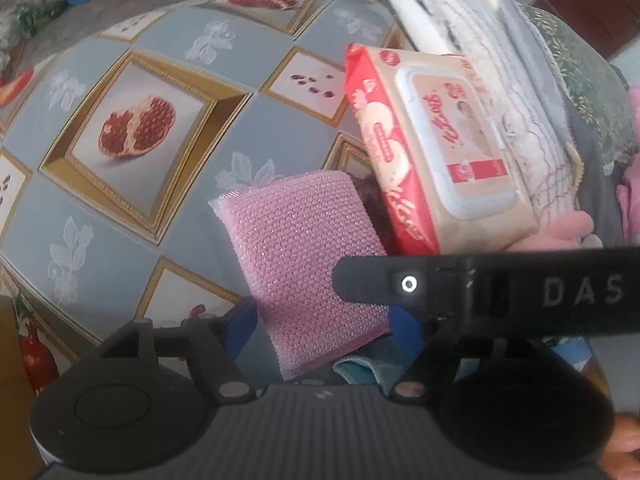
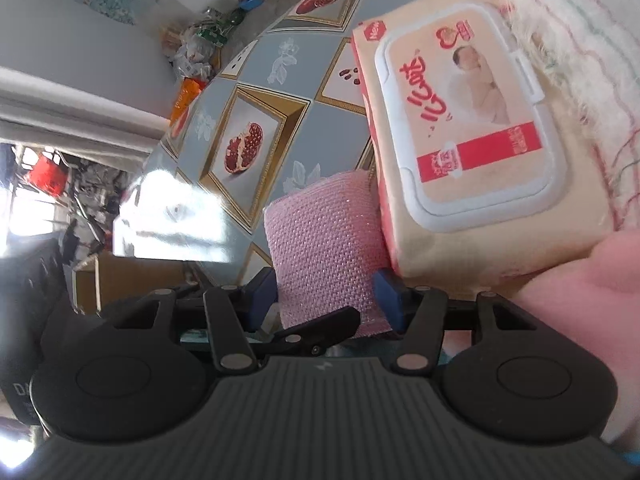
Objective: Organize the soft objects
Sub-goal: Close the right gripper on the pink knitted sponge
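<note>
- Left gripper (image 1: 324, 320) points steeply down at the table, and its blue pads stand either side of the sponge's near end. The jaws look parted, with a thin gap at the right-hand pad.
- Right gripper (image 2: 326, 296) straddles the same sponge from another side. Its pads lie against both edges, but I cannot tell whether they press.
- One black finger (image 1: 400, 284) of the right gripper crosses the left wrist view over the sponge's right half. One finger (image 2: 320, 324) of the left gripper likewise crosses the sponge's near edge in the right wrist view.
- Sponge (image 1: 304, 264) (image 2: 324, 248): pink, with a glittery mesh cover. It sits between both pairs of pads, and its far right edge touches the wipes pack.
- Teal cloth (image 1: 360, 364) shows under the sponge's near corner.
- Wipes pack (image 1: 440, 152) (image 2: 472, 128): beige and red with a white flip lid. It is just beside the sponge on the right, tilted, and leans on the towel.
- Towel (image 1: 500, 60) (image 2: 580, 40): whitish and knitted, with thin coloured lines. It lies behind and to the right of the pack.
- Something pink and blurred (image 2: 580, 280) sits at the pack's near right corner; I cannot tell what it is.
- Tablecloth (image 1: 120, 128) (image 2: 256, 148): grey-blue, with framed pomegranate prints. It is bare to the left of the sponge.
- Bags and clutter (image 2: 196, 48) lie on the floor beyond the table.
</note>
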The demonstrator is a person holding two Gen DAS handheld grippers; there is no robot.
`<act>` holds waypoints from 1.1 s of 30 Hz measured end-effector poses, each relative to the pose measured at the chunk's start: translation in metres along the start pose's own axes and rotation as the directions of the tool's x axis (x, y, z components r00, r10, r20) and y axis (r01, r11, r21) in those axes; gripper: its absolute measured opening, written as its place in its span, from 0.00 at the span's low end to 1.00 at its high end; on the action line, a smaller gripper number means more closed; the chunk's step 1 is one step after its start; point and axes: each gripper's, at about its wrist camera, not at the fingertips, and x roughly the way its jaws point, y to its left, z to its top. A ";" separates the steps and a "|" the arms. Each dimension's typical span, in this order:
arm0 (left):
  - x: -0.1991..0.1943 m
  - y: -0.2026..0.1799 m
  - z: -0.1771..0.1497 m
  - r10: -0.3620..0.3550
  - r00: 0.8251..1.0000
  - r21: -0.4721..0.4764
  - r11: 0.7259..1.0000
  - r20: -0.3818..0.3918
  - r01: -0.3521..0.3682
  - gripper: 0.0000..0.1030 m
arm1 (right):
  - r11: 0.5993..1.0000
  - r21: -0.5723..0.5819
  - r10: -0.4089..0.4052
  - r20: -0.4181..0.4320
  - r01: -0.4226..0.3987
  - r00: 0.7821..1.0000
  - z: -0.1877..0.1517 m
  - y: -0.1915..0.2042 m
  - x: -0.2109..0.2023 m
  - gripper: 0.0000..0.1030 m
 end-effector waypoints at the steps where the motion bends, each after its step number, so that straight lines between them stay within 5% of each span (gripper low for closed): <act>1: 0.000 0.003 0.001 -0.003 1.000 -0.007 1.000 0.000 0.003 0.74 | 1.000 0.004 0.003 0.003 -0.003 1.000 0.001 0.000 0.001 0.54; 5: -0.001 0.013 0.002 0.002 1.000 -0.026 1.000 0.008 -0.002 0.76 | 1.000 0.008 0.024 0.025 -0.024 0.999 0.006 0.004 0.005 0.56; 16: 0.002 0.021 0.005 0.003 1.000 -0.032 0.999 0.002 -0.003 0.75 | 1.000 -0.006 0.003 0.037 -0.003 0.999 0.015 0.029 0.030 0.84; 32: -0.048 0.014 -0.008 -0.016 0.987 -0.060 0.998 0.157 0.025 0.71 | 0.990 -0.032 0.142 0.128 -0.139 0.982 0.008 0.049 -0.019 0.85; 33: -0.056 0.012 -0.010 -0.030 0.984 -0.057 0.998 0.174 0.041 0.58 | 0.986 -0.040 0.164 0.137 -0.160 0.977 0.005 0.053 -0.027 0.81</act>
